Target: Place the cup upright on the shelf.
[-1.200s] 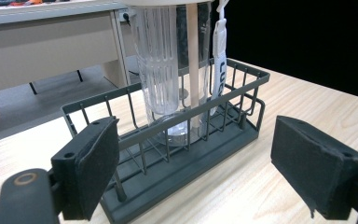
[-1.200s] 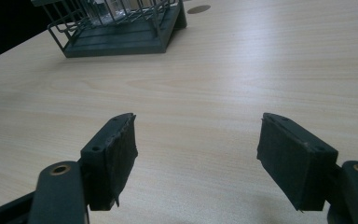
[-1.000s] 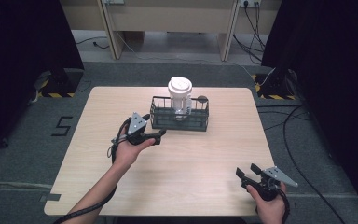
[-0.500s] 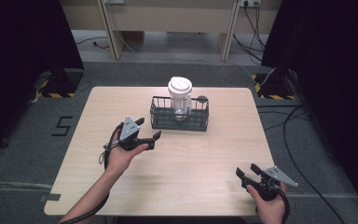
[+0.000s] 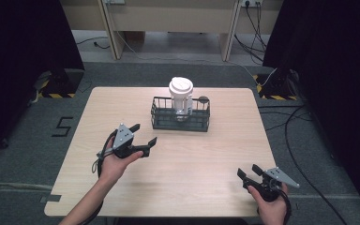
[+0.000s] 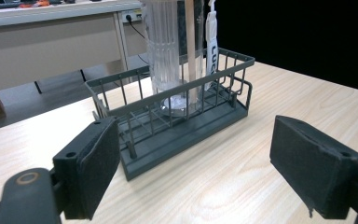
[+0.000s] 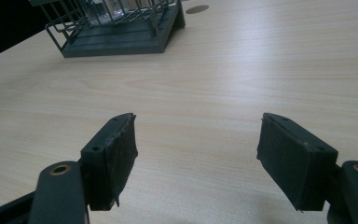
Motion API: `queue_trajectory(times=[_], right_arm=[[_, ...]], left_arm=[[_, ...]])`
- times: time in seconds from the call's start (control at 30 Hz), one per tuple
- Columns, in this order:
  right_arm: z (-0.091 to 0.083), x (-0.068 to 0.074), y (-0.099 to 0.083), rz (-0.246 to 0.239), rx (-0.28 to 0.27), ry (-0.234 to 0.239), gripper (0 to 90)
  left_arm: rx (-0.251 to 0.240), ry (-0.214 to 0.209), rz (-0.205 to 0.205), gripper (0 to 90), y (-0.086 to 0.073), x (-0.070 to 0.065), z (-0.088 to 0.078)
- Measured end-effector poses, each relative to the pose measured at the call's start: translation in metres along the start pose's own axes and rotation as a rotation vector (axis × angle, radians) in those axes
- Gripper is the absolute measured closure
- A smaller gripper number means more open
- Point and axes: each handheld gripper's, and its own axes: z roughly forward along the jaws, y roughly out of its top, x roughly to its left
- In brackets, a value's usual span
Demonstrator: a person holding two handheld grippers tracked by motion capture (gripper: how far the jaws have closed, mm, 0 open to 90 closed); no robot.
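While both claws gape, cup [image 5: 181,96] apparently stands in basket [image 5: 161,123].

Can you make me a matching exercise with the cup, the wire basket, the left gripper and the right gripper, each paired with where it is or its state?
Things:
1. cup
2. wire basket
3. left gripper
4. right gripper

Places or states:
A. open, at the table's near right corner
B. stands upright inside the basket, white lid on
C. open, aimed toward the basket
D. dark, sits on the far middle of the table

Pairs: 1-B, 2-D, 3-C, 4-A
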Motion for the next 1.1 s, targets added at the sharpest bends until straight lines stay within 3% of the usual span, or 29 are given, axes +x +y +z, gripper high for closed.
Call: queue_trajectory(times=[0.77, 1.1], right_arm=[[0.000, 0.001, 0.000, 0.008, 0.000, -0.006, 28.4], [0.000, 0.000, 0.000, 0.001, 0.002, -0.009, 28.4]], left_arm=[[0.014, 0.036, -0.016, 16.3, -0.028, 0.004, -0.034], [0.024, 0.069, -0.044, 16.8, -0.048, 0.009, -0.053]])
